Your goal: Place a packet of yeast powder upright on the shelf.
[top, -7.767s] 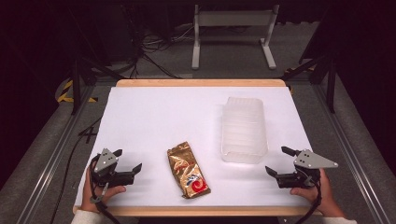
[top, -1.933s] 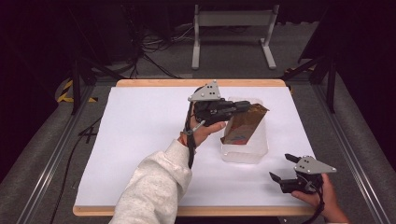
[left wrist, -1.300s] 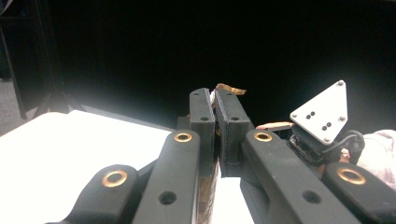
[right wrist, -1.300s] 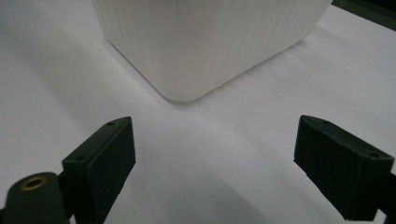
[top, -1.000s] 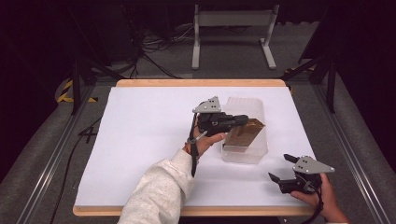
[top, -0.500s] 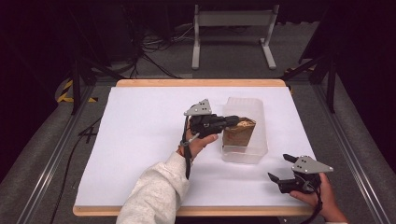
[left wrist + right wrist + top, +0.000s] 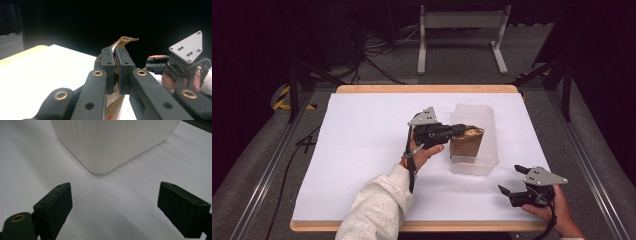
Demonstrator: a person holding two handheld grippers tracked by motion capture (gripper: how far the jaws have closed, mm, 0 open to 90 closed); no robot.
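A shiny brown-gold snack packet (image 7: 467, 142) hangs inside the clear plastic tub (image 7: 486, 120) at the table's middle right. My left gripper (image 7: 458, 130) is shut on the packet's top edge at the tub's left rim. In the left gripper view the jaws pinch the crumpled foil packet (image 7: 123, 41), and my right gripper (image 7: 160, 64) shows beyond. Near the front right corner, my right gripper (image 7: 513, 181) rests open on the white table, nothing between its fingers. The right gripper view has the tub's ribbed corner (image 7: 110, 142) just ahead of the spread jaws (image 7: 115, 207).
The white tabletop (image 7: 362, 135) has a wooden edge front and back. A grey metal stand (image 7: 462, 30) and cables lie on the floor behind the table. Rails run along both sides.
The left gripper picked the packet up from the front of the table, carried it over the tub and has lowered it in over the last second. The right gripper has barely moved.
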